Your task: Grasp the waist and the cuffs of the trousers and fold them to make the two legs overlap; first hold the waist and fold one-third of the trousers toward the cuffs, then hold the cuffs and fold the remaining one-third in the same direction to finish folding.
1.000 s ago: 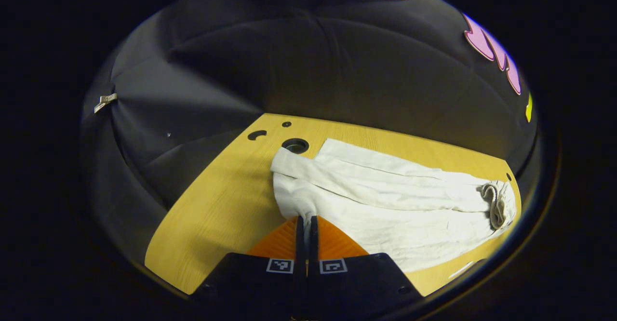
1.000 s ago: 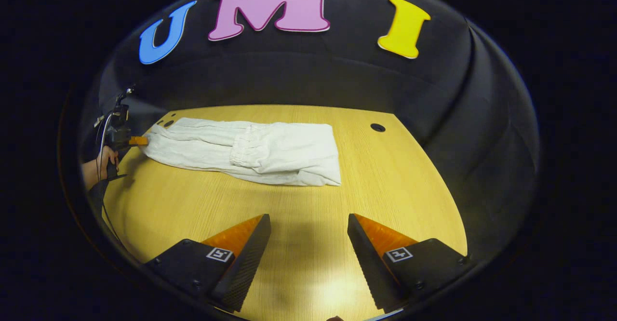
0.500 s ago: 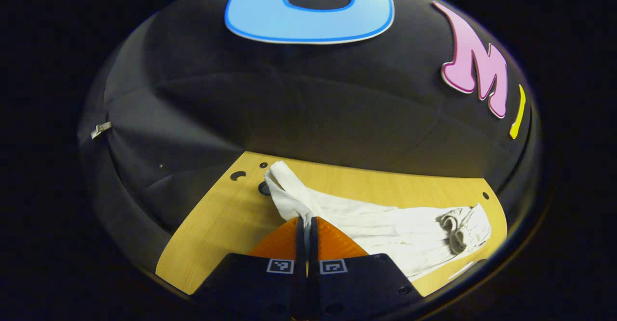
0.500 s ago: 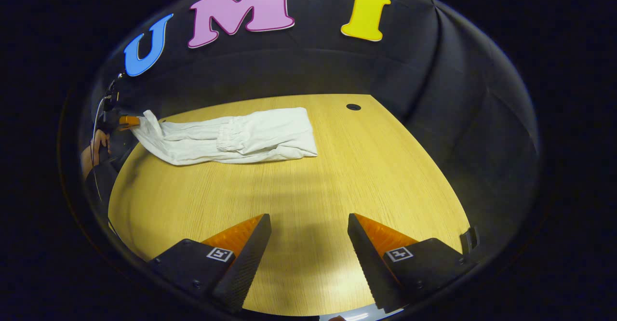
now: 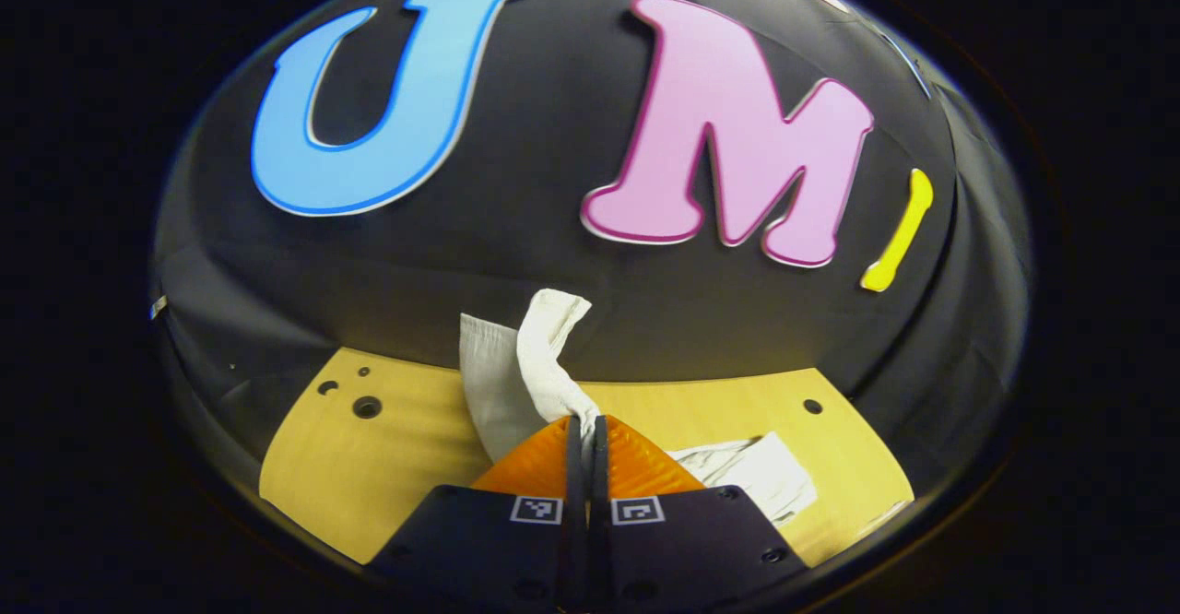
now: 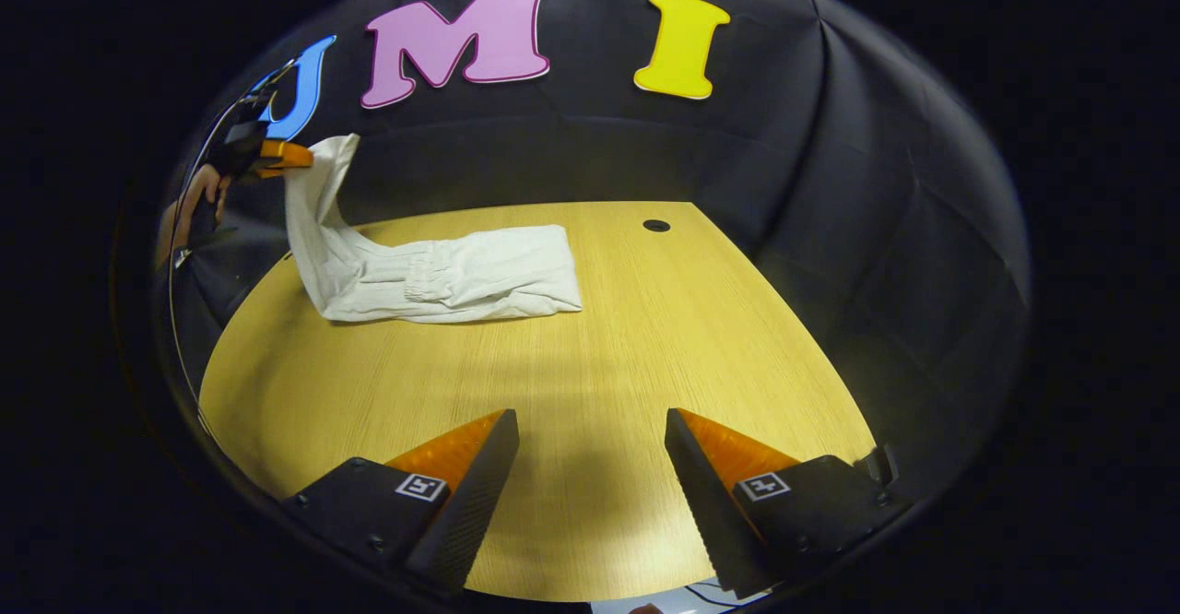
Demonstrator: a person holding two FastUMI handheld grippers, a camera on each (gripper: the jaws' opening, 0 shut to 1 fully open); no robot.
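Trousers (image 6: 442, 268) are lying on the table (image 6: 599, 365), one end hanging from the left gripper (image 5: 586, 422), which is clamping it. The right gripper (image 6: 590, 439) is hovering wide apart, well away.

The left gripper view looks forward along its own closed fingers (image 5: 587, 430), raised above the table (image 5: 369, 466) and tilted up, so the booth wall occupies the upper field from 9 to 3 o'clock. Table surface lies low, from 7 to 5 o'clock, close to the lens.

The right gripper view looks forward over its spread fingers (image 6: 479, 457), low and near the table (image 6: 599, 365), facing the far wall at 12 o'clock.

Both views share the table and the white trousers (image 6: 442, 268), at 10 o'clock in the right gripper view.
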